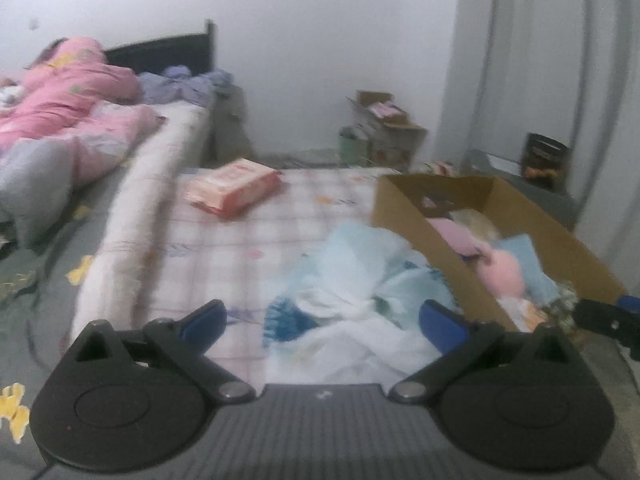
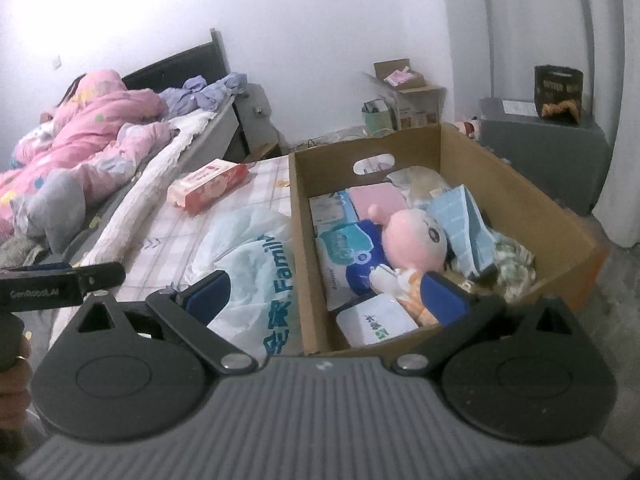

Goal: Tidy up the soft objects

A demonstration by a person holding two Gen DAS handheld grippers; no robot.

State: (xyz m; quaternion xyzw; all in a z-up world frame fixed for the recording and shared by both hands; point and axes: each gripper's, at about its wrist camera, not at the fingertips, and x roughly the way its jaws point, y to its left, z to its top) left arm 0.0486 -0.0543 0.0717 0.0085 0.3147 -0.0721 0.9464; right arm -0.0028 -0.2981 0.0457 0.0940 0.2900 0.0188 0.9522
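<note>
Both of my tools are empty: the left hand-held gripper (image 1: 323, 316) stands wide over the crumpled pale-blue plastic bag (image 1: 352, 276), and the right hand-held gripper (image 2: 327, 294) stands just as wide above the near wall of the cardboard box (image 2: 520, 196). The bag lies on the checked mattress (image 1: 240, 240), touching the box's left wall. The box already holds the pink plush doll (image 2: 416, 240) among tissue packs, while a pink pack of tissues (image 2: 206, 186) sits alone toward the mattress's far edge. My worry is the bag: thin and slippery, so a pinch may catch only a fold and let the rest trail or snag on the box rim. My two tools are close together, so they could knock each other, and the doll sits high enough to tumble out
</note>
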